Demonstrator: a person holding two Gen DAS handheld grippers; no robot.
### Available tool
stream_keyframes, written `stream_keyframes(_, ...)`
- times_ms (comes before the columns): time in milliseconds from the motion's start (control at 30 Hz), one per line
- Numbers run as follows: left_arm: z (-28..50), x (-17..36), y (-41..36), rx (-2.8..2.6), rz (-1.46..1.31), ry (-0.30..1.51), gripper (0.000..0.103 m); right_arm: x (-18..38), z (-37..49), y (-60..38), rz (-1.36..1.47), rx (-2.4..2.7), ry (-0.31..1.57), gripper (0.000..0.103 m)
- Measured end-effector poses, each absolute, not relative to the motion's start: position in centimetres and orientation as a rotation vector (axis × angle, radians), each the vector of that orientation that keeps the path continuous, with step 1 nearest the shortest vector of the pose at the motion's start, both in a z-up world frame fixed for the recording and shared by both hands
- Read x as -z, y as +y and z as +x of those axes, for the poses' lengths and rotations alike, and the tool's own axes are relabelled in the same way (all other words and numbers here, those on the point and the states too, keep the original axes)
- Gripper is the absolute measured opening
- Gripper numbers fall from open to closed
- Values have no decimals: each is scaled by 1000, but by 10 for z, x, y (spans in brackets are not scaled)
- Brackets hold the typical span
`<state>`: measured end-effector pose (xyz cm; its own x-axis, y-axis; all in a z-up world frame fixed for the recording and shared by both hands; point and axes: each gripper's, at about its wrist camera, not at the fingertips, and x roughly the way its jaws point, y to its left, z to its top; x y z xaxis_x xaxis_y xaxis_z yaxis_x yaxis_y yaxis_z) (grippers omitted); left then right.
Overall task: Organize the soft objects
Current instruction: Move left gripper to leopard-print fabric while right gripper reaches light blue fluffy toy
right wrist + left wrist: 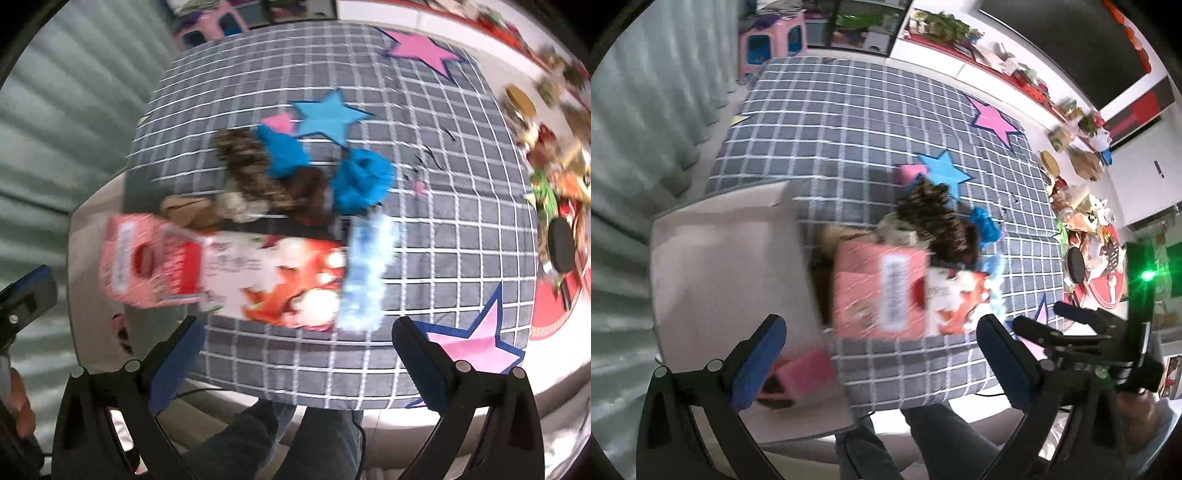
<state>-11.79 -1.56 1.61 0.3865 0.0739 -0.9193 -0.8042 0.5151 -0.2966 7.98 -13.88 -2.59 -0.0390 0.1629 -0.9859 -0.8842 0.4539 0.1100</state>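
The left claw (879, 354) is standing wide with nothing between its blue pads, above the edge of the checked desk (849, 122). The right claw (295, 354) is also gaping wide and empty. The soft things, a blue cloth (364, 181) and a brown furry piece (251, 166), are lying in a heap behind a red-and-white carton (258, 280).

A carton (236, 273) lay near the table's (424, 236) front edge, soft items (295, 177) piled behind it, a box (727, 280) at the left edge.
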Motion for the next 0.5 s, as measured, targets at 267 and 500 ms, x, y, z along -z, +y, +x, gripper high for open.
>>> stream_keyframes(267, -13, 12, 8, -662, -926, 1140, 103, 53, 142, -145, -680, -931, 1421, 102)
stream_keyframes(500, 44, 67, 33, -753, -965, 1278, 103, 95, 181, -148, -652, -892, 1541, 102)
